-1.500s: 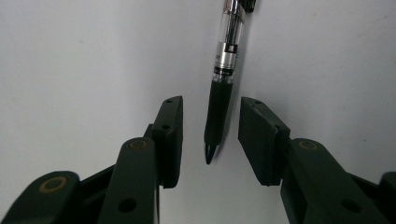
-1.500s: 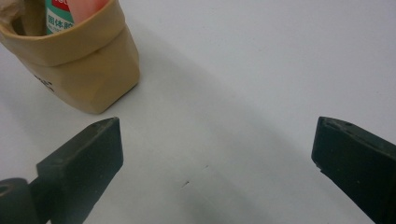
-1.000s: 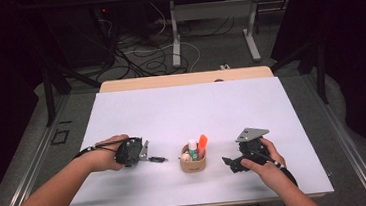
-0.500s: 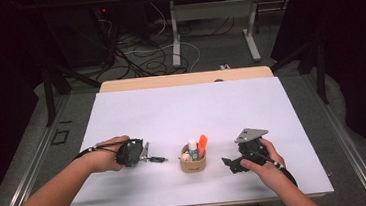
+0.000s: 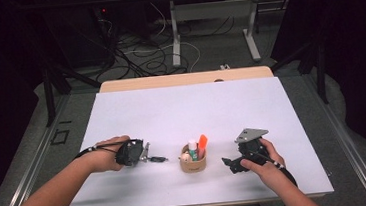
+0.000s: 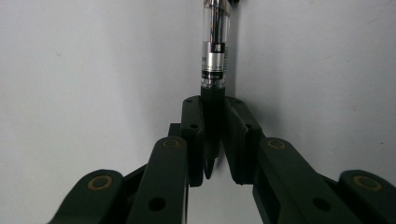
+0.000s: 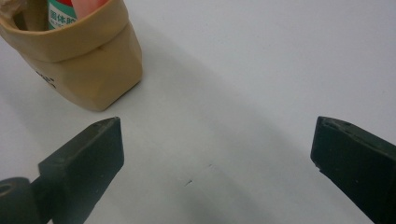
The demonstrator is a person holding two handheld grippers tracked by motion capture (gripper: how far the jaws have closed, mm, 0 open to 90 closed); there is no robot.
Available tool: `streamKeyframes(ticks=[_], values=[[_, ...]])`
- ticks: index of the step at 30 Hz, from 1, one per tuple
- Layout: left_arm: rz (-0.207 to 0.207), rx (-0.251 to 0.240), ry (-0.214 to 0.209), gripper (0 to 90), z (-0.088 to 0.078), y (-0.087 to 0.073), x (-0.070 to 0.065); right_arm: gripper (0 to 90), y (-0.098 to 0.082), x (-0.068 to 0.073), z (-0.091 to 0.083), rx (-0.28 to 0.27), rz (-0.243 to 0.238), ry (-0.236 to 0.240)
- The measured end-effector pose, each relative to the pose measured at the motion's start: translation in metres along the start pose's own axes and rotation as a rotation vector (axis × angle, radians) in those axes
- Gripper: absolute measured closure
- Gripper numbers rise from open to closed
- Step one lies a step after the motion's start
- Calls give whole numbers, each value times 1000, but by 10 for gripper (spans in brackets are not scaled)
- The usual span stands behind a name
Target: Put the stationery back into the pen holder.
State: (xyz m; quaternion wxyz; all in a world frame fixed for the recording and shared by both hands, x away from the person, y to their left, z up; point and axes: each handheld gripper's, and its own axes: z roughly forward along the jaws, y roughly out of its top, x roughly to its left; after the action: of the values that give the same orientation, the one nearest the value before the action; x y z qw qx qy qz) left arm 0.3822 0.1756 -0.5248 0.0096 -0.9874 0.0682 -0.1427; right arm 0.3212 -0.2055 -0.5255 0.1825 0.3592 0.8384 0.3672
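Observation:
A pen (image 6: 212, 56) with a clear barrel and black grip lies on the white table, pointing away from my left gripper (image 6: 214, 107). The jaws have just been closing and now press on the pen's black tip end from both sides. In the high view the left gripper (image 5: 148, 156) sits at the front left with the pen (image 5: 158, 159) sticking out toward a tan cup (image 5: 193, 163). My right gripper (image 7: 217, 144) stands wide open over bare table, with the tan cup (image 7: 88, 70) just beyond its left jaw. The right gripper (image 5: 229, 163) rests right of the cup.
The cup holds a glue stick (image 5: 192, 147), an orange marker (image 5: 202, 144) and other small items. The white table (image 5: 186, 107) stretches far behind both hands. Its front edge runs just below my forearms.

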Motion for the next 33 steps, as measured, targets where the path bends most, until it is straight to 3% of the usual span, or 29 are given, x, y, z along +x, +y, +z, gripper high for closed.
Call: streamKeyframes(ticks=[1,5,16,20,22,33], values=[[-1,1,0,791,-1,0,1,23,0,0,1,-20,0,4],[-29,-3,-24,793,-4,1,2,24,0,1,1,-5,4,7],[-163,-35,-108,793,-23,-1,5,24,2,2,-2,2,6,-1],[-212,-41,-132,793,-34,-1,6,26,4,3,-2,-2,-32,0],[-236,-55,-140,793,-40,0,7,25,6,7,-3,-5,-23,0],[-375,-83,-202,793,-64,-3,11,22,14,11,-7,-19,-72,17]])
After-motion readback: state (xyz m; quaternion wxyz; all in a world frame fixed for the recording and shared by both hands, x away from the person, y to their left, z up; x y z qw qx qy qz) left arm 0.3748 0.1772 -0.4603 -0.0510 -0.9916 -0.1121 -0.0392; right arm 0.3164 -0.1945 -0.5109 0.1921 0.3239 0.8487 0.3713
